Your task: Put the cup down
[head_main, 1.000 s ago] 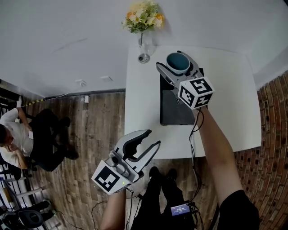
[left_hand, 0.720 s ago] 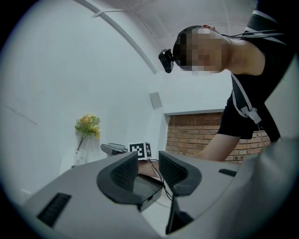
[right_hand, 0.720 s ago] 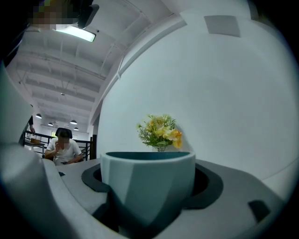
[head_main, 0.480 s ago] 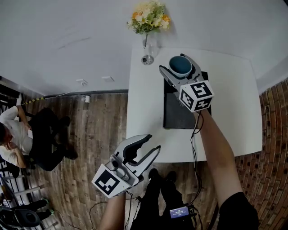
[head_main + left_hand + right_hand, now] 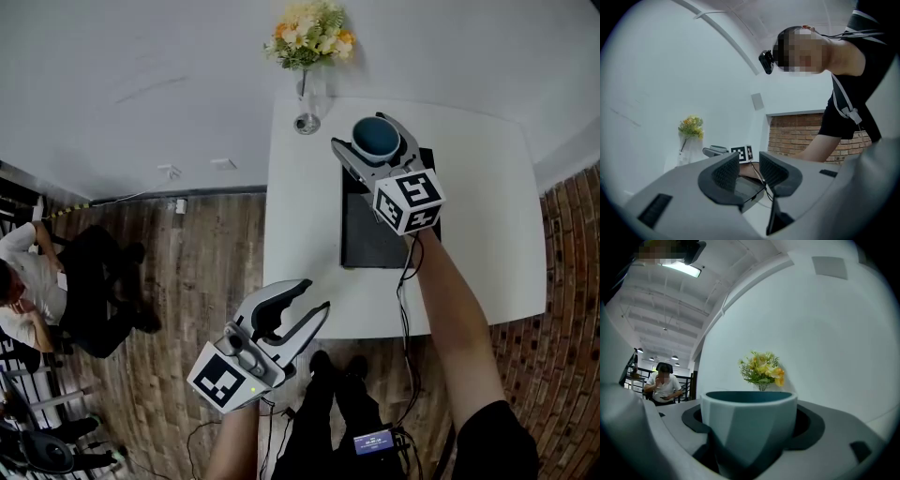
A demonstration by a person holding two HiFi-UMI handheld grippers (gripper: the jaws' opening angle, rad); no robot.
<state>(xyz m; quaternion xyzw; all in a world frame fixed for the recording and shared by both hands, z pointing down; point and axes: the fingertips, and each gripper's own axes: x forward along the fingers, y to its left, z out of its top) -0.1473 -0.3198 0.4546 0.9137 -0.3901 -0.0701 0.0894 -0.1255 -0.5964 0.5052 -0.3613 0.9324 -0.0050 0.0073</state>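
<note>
1. One cup (image 5: 749,425), upright with its mouth up, we find clamped in the right gripper (image 5: 378,133) over the far end of the dark mat (image 5: 368,242).
2. We note the left gripper (image 5: 314,296) closed and empty, by the near edge of the white table (image 5: 300,206).

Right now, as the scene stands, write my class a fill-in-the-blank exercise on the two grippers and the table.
1. The right gripper is shut on a teal ____.
2. The left gripper is shut and holds ____.
3. The vase on the white table holds ____ flowers.
Missing words: cup; nothing; yellow.
</note>
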